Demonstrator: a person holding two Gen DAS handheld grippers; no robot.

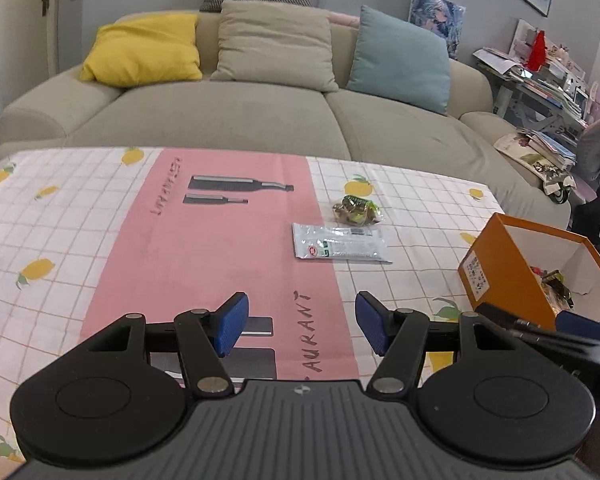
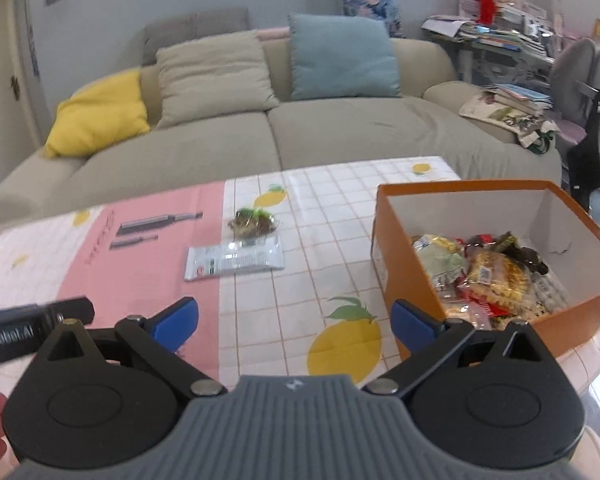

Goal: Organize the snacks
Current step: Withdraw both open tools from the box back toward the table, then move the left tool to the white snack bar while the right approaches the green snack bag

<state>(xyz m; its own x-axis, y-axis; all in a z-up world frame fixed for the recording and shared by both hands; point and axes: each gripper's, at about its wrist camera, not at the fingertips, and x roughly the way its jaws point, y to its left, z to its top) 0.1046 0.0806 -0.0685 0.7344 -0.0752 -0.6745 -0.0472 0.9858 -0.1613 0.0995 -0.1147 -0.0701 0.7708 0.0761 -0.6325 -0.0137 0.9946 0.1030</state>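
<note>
The desk carries a checked cloth with lemon prints and a pink centre panel. Two snacks lie loose on it: a flat silver-white packet at the pink panel's edge, and just beyond it a small clear bag of dark contents with a green top. The two sit just beside each other; contact cannot be confirmed.

An orange box, white inside and without a lid, stands at the desk's right end, well apart from the loose pair. It holds a pile of wrapped snacks.

Left tool: jaws spread, blue pads apart, nothing between them, above the pink panel on the near side of the packet. Right tool: jaws released wide, empty, above the checked cloth, its right pad in front of the box's near wall.

A beige sofa with cushions stands behind the desk.
</note>
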